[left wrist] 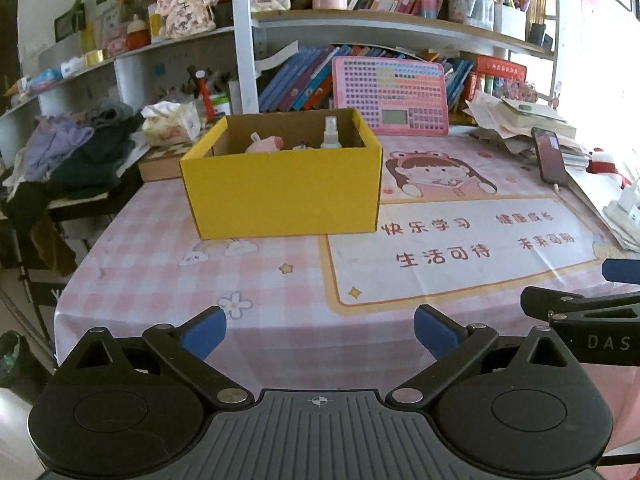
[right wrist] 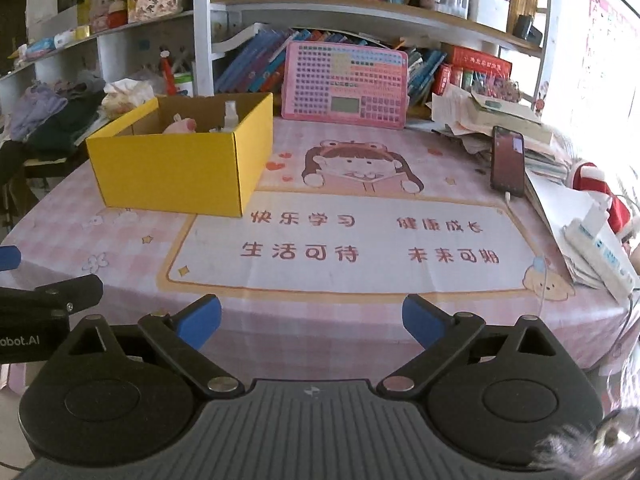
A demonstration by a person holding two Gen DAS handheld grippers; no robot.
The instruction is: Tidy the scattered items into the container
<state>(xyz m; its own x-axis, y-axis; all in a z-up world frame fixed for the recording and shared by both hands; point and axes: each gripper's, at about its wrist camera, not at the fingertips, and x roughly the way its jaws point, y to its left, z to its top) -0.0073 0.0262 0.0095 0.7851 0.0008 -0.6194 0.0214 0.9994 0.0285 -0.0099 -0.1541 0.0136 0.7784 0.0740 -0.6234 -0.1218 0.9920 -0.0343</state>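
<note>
**Both grippers empty, box already loaded**

My worktop (right wrist: 360, 320), covered in a pink checked cloth with a cartoon girl and a white panel of red lettering, looks bare across the whole middle and near edge. I judge the tidying to be close to done, since I see nothing loose left on the cloth itself.

The yellow cardboard box with a plain brown inside (left wrist: 280, 196) sits toward the far left of the worktop, open at the top. A clear plastic spray bottle (left wrist: 331, 133) stands upright against its far wall, and a soft pink toy (left wrist: 264, 145) lies beside it, partly hidden by the near wall.

A black phone (right wrist: 507, 166) leans upright near the right edge, with a white cable at its foot, just beside a loose stack of papers.

My left hand-held gripper (left wrist: 318, 336) and my right hand-held gripper (right wrist: 312, 320) hover over the near edge, side by side, each spread wide with nothing between the blue pads.

The risk I see: reaching right could snag the cable and topple the phone, or I could knock the tall bottle over by dropping something in.
</note>
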